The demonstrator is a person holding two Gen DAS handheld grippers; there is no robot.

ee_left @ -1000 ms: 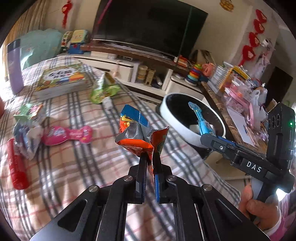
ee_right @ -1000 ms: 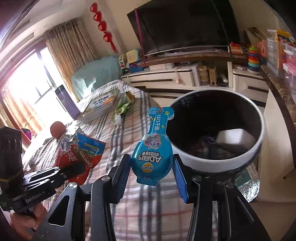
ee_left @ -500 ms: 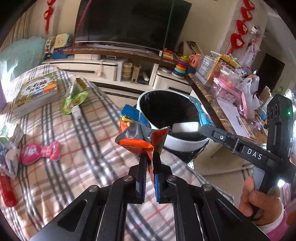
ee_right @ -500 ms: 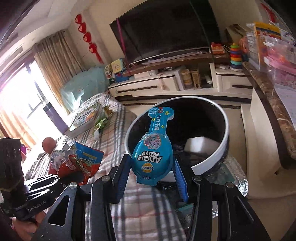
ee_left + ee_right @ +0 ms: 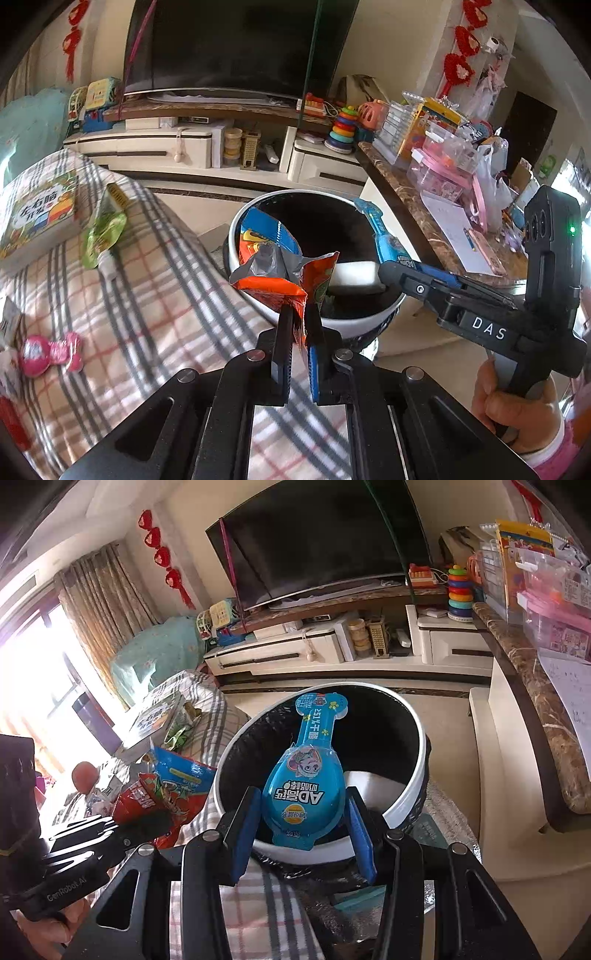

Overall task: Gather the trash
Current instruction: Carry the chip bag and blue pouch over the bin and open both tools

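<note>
Our left gripper [image 5: 298,314] pinches a crumpled red chip bag [image 5: 280,273] tight, and we hold it at the near left rim of the bin [image 5: 236,236]. Our right gripper [image 5: 301,825] squeezes a blue snack pack [image 5: 304,782] between its blue pads [image 5: 242,834], over the bin's near edge. A pink pack [image 5: 48,352] and a green pouch [image 5: 101,230] lie on the plaid cloth [image 5: 159,295] to the left.
</note>
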